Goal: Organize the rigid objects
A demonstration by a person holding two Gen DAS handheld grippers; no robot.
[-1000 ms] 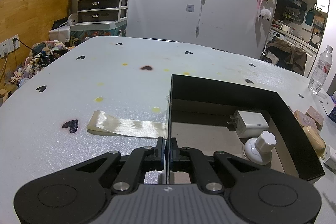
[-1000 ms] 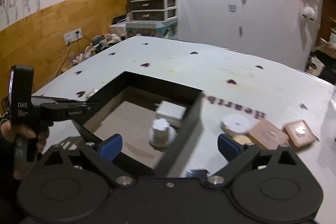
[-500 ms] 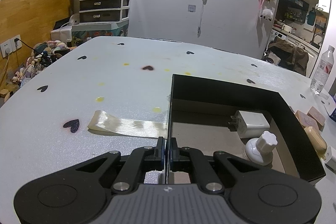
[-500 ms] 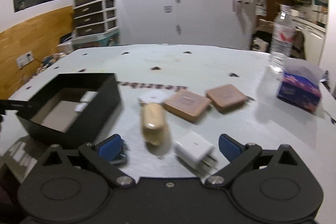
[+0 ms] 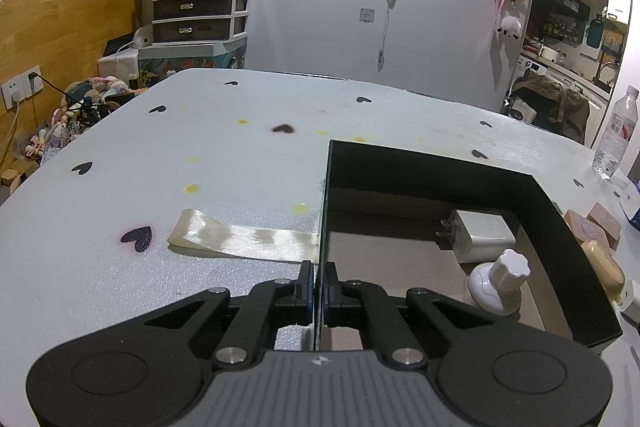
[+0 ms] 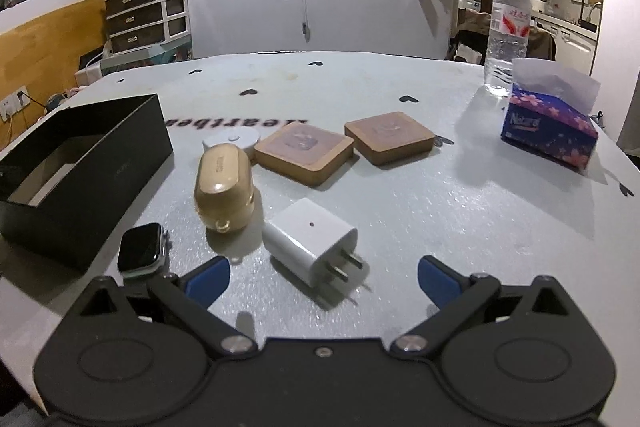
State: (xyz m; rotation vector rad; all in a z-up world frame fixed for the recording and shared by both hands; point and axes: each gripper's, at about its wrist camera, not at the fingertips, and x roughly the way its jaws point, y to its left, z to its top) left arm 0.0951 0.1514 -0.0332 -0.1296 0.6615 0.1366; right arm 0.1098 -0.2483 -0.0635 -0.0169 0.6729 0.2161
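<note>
My left gripper (image 5: 319, 283) is shut on the near left wall of the black box (image 5: 560, 227). Inside the box lie a white charger (image 5: 480, 233) and a white knobbed piece (image 5: 500, 287). My right gripper (image 6: 322, 273) is open and empty, low over the table, with a white plug charger (image 6: 310, 241) just ahead between its fingers. A tan case (image 6: 222, 187), a smartwatch (image 6: 140, 251), a white round puck (image 6: 234, 141) and two brown square blocks (image 6: 304, 155) (image 6: 390, 137) lie beside the box (image 6: 92, 163).
A cream ribbon (image 5: 240, 239) lies left of the box. A water bottle (image 6: 506, 31) and a blue tissue pack (image 6: 548, 123) stand at the far right. The white table (image 6: 460, 207) has heart marks; its edge runs close on the right.
My right gripper has swung right from over the box to the loose items and moved closer to the white plug charger. My left gripper has stayed clamped on the box wall.
</note>
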